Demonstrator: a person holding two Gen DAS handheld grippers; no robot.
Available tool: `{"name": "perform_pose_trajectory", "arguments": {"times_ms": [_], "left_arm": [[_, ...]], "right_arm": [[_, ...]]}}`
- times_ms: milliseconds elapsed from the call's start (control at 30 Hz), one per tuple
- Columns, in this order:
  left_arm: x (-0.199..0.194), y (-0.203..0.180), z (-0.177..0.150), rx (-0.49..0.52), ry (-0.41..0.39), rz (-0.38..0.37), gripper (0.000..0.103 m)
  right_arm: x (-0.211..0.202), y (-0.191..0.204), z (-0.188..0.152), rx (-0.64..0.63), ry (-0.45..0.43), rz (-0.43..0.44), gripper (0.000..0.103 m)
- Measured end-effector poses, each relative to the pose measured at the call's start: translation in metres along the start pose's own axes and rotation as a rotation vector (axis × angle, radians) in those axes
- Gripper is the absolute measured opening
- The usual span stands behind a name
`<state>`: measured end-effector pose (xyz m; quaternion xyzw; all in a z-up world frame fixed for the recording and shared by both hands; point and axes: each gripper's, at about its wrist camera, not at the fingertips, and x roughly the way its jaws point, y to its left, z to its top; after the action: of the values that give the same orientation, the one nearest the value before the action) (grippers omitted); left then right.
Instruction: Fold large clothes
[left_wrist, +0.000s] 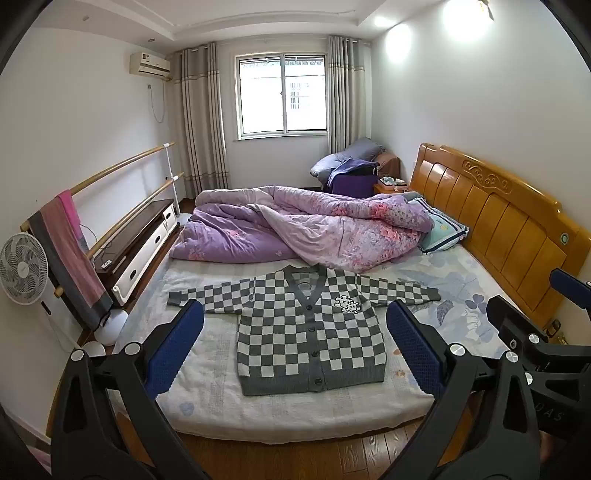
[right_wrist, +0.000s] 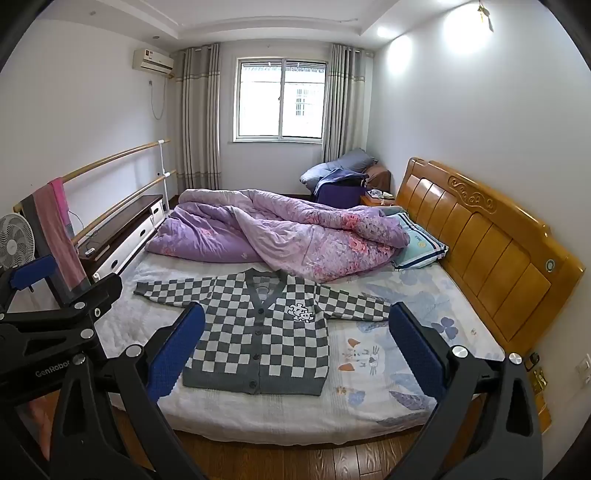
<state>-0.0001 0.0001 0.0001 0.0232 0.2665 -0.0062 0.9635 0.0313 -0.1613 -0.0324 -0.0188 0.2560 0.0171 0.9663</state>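
Left wrist view looks down along the left gripper (left_wrist: 295, 332), whose blue pads stand wide apart with nothing between them, held above the near edge of the bed (left_wrist: 258, 410). A grey-and-white checked cardigan (left_wrist: 310, 332) lies flat on the near half of the mattress, front up and buttoned, both sleeves spread out to the sides, a white patch on its chest. Just beyond its collar a purple floral quilt (left_wrist: 295, 229) is heaped across the far half of the bed, with a pillow (left_wrist: 441, 230) beside the wooden headboard (left_wrist: 498, 221) on the right.

From the right wrist view the right gripper (right_wrist: 295, 332) is likewise spread wide and empty, hovering off the cardigan (right_wrist: 258, 328), which sits slightly left of centre. Part of the left gripper's black frame shows at that picture's left edge. A fan (left_wrist: 24, 269) stands near the left wall.
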Motion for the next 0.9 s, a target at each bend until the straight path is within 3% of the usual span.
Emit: {"name": "perform_pose_trajectory", "arguments": {"times_ms": [900], "left_arm": [[0.0002,-0.0004,0.0002,0.005,0.001,0.002,0.098]], "right_arm": [[0.0040,-0.0013,-0.0003,0.007,0.006,0.004,0.096]]}}
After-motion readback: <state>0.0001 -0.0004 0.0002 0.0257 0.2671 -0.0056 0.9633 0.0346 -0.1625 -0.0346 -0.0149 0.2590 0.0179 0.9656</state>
